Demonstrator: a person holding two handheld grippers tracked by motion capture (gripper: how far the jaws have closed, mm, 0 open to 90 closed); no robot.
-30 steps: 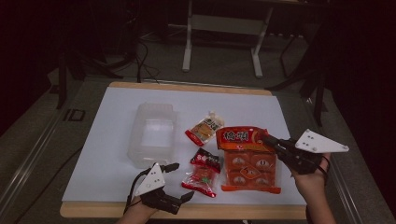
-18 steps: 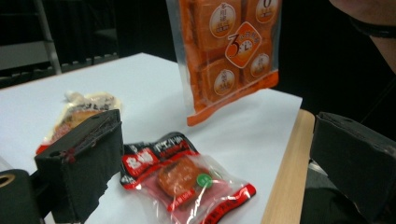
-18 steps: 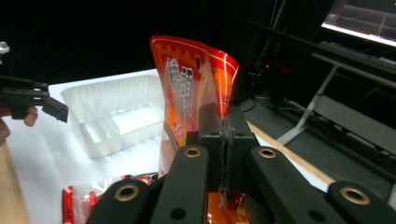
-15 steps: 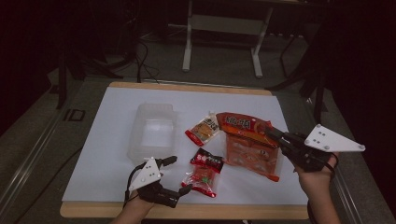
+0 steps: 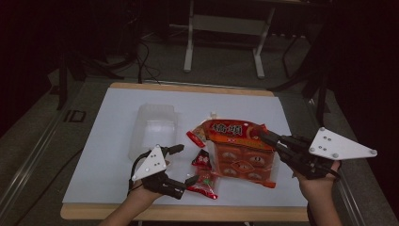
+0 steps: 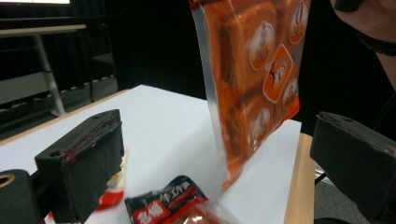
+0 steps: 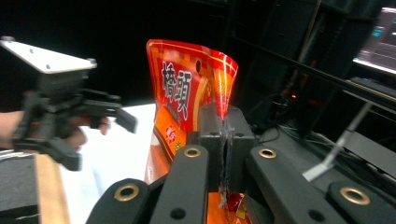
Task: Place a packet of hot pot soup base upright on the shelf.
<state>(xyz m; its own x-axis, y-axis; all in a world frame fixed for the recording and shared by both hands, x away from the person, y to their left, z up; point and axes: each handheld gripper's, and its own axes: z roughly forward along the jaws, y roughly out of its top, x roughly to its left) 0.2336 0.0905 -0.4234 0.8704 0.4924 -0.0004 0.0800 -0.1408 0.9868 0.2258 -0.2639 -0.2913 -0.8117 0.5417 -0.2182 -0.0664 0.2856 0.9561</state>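
Orange snack bag (image 6: 254,79): top cut off at frame's upper edge. Small red packet (image 6: 168,205): cropped at bottom edge, blurred.

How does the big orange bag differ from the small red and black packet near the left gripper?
The big orange bag is far larger than the small red and black packet. The bag is pinched in the shut right gripper and hangs tilted off the table; the packet lies flat and loose, ahead of the open left gripper. Both are sealed snack wrappers.

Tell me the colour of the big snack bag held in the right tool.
Orange and red snack bag, seen best in the high view.
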